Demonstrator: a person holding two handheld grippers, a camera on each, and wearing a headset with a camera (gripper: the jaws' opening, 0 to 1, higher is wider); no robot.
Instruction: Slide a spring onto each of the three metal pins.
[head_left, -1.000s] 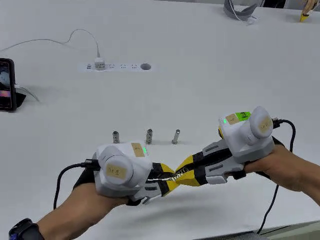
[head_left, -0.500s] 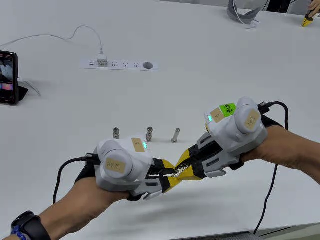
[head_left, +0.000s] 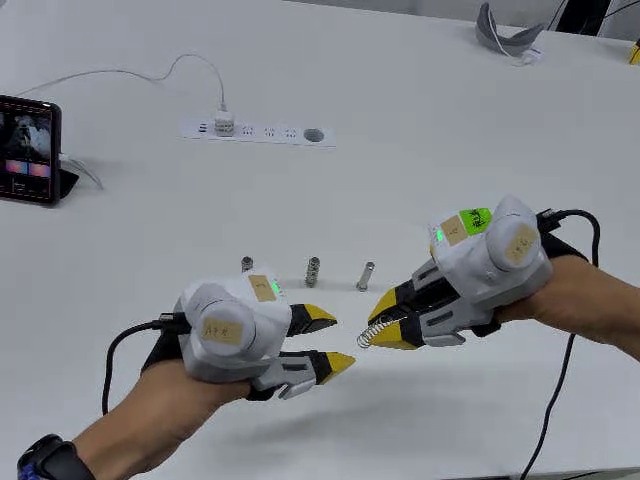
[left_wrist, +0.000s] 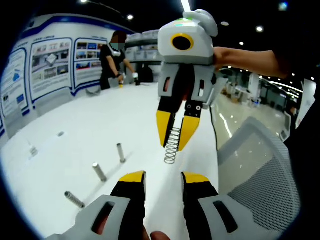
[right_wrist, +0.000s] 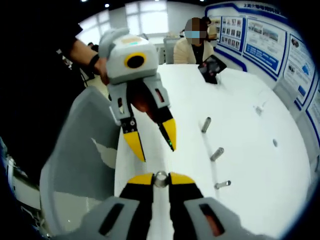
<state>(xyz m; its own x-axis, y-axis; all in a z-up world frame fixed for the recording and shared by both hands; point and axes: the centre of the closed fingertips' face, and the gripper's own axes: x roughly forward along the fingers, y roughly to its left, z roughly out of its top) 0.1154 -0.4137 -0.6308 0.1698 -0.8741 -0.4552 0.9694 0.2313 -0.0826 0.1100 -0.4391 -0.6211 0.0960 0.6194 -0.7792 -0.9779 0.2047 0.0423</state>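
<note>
Three metal pins stand in a row on the white table: left pin (head_left: 247, 264), middle pin (head_left: 313, 270), right pin (head_left: 366, 275). The left and middle pins look ribbed, as if coiled; the right one is smooth. My right gripper (head_left: 385, 322) is shut on one end of a small spring (head_left: 365, 335), which hangs out past its yellow tips, in front of the right pin. In the left gripper view the spring (left_wrist: 172, 147) dangles from the right gripper (left_wrist: 175, 137). My left gripper (head_left: 330, 340) is open and holds nothing, a short gap left of the spring.
A white power strip (head_left: 260, 131) with a plugged cable lies at the back. A lit phone (head_left: 28, 150) stands at the far left. A grey object (head_left: 510, 38) rests at the far right corner. The table's near edge runs just below both hands.
Both grippers met on the spring before. Now the left gripper has opened and drawn back to the left, and the right gripper alone keeps the spring.
</note>
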